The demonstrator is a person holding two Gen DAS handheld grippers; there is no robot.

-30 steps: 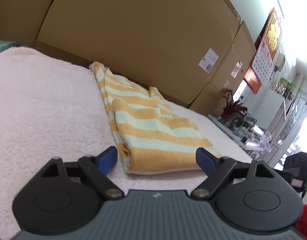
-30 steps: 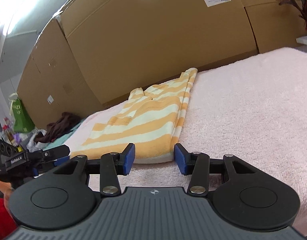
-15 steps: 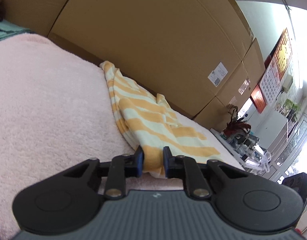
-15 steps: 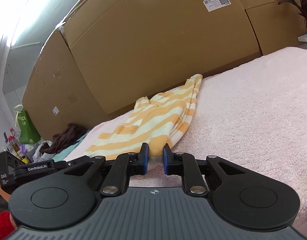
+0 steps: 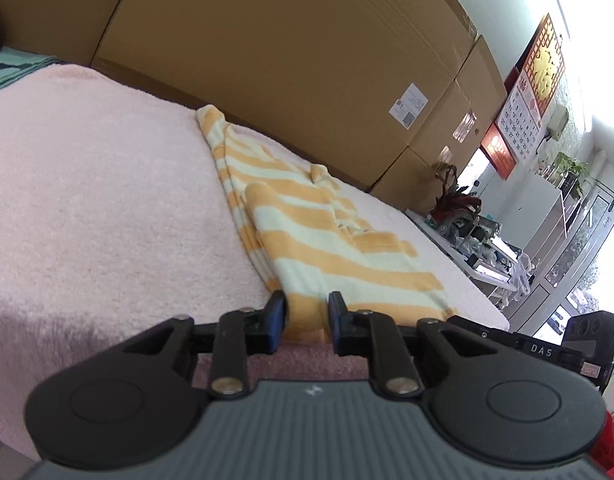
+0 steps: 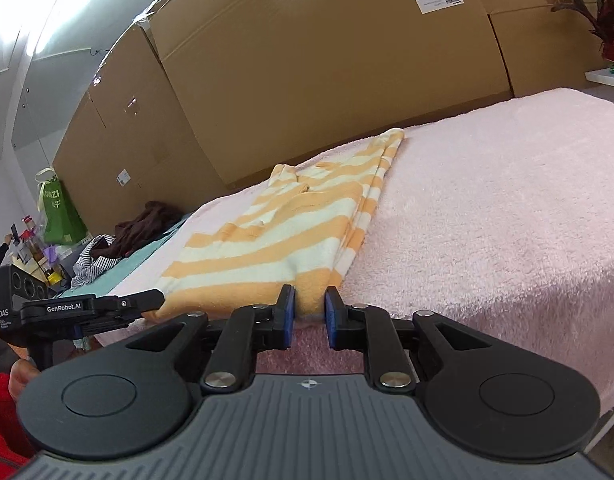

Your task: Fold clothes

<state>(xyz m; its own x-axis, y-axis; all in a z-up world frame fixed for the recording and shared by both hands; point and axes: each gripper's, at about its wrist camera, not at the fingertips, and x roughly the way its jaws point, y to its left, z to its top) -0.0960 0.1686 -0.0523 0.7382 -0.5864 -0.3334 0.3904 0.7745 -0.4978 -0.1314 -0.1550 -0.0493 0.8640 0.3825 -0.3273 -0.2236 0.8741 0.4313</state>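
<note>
An orange-and-cream striped garment (image 5: 307, 236) lies folded lengthwise on a pink fuzzy blanket (image 5: 107, 208), running away toward the cardboard boxes. My left gripper (image 5: 306, 320) is shut on the garment's near hem at its left corner. In the right wrist view the same garment (image 6: 291, 232) lies ahead, and my right gripper (image 6: 309, 308) is shut on the near hem at its right corner. The left gripper's body (image 6: 83, 308) shows at the left of that view, and the right gripper's body (image 5: 555, 348) shows at the right of the left wrist view.
Large cardboard boxes (image 5: 287, 40) wall the far side of the blanket. A pile of dark and striped clothes (image 6: 119, 236) lies on a teal cloth to the left. A green bag (image 6: 59, 216) and a cluttered table (image 5: 479, 236) stand beyond the bed's ends.
Both grippers closed from open onto the garment's near hem. Since half a second ago, the views have shifted slightly, with both grips kept.
</note>
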